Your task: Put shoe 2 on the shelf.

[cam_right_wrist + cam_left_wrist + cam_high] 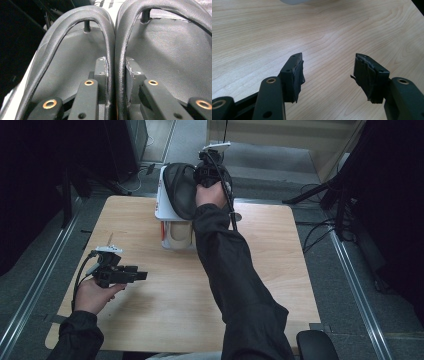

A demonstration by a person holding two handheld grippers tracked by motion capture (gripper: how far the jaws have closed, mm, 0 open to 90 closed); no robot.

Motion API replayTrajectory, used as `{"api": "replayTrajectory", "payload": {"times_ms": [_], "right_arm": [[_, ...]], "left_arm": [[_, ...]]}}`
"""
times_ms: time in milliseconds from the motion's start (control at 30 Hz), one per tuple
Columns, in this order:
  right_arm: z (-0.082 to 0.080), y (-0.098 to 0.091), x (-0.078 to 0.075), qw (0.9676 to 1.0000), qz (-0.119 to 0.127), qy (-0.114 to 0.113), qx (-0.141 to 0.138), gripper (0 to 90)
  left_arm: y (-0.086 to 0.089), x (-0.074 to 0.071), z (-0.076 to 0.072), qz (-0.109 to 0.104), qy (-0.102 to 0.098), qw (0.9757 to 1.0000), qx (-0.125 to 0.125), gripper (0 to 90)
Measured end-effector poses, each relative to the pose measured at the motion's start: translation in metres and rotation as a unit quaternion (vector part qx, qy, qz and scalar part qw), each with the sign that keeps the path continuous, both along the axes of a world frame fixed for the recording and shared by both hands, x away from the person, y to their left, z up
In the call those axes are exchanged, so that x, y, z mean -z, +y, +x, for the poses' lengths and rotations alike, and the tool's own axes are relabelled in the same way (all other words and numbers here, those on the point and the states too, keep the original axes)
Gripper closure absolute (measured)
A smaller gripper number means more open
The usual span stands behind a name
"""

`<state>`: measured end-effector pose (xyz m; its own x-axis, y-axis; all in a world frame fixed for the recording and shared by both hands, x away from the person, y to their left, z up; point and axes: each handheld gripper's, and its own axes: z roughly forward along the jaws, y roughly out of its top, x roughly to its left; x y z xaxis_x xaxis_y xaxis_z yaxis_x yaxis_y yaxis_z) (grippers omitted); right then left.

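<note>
Upper centre of the high view: right gripper [115,72] pinches adjoining straps of two black sandals [181,189], held against a white box [164,195]. Lower left, left gripper [328,75] hovers, jaws spread, over the table [165,285].

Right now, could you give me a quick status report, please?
Left tool open, over bare table. Right tool shut on the black sandals' inner straps, at the white rack. Nothing in the way.
</note>
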<state>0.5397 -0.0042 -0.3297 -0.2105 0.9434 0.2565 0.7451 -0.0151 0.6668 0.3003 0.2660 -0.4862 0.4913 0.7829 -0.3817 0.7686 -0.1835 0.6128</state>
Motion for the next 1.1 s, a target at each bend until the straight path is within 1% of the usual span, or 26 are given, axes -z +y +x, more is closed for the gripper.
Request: {"api": "replayTrajectory", "payload": {"times_ms": [167,300,400,467,600,633,733,800,867,967,1033,1100], "right_arm": [[0.002,0.013,0.005,0.9995,0.016,-0.005,0.028,75.4],[0.001,0.02,0.009,0.9982,0.012,-0.011,0.058,74.9],[0.001,0.023,0.008,0.9974,0.012,-0.015,0.069,75.0],[0.001,0.023,0.008,0.9973,0.013,-0.015,0.071,75.3],[0.002,0.019,0.005,0.9969,0.02,-0.022,0.073,76.1],[0.004,0.018,0.004,0.9969,0.02,-0.018,0.073,76.3],[0.005,0.018,0.004,0.9972,0.015,-0.021,0.07,76.3],[0.005,0.018,0.005,0.9974,0.016,-0.019,0.068,75.8],[0.005,0.018,0.004,0.9976,0.016,-0.02,0.065,73.9],[0.006,0.019,0.006,0.9981,0.017,-0.023,0.054,68.2],[0.005,0.021,0.007,0.9983,0.009,-0.028,0.051,65.8],[0.005,0.022,0.007,0.9985,0.009,-0.028,0.046,62.4]], "left_arm": [[-0.003,0.0,0.002,0.0,0.001,1.0,0.007,41.2],[-0.004,0.001,0.003,0.0,0.003,1.0,0.007,41.1],[-0.004,0.001,0.003,0.001,0.003,1.0,0.009,41.1],[-0.004,0.001,0.003,0.001,0.003,0.9999,0.01,41.1],[-0.005,0.001,0.003,0.001,0.003,0.9999,0.01,41.2],[-0.005,0.001,0.003,0.001,0.003,0.9999,0.011,41.2],[-0.005,0.001,0.004,0.002,0.003,0.9999,0.011,41.2],[-0.005,0.001,0.004,0.001,0.003,0.9999,0.011,41.2],[-0.005,0.001,0.004,0.001,0.004,0.9999,0.01,41.2],[-0.005,0.002,0.004,0.001,0.004,0.9999,0.011,41.1],[-0.005,0.001,0.004,0.001,0.005,0.9999,0.012,41.1],[-0.005,0.001,0.004,0.001,0.005,0.9999,0.012,41.1]]}}
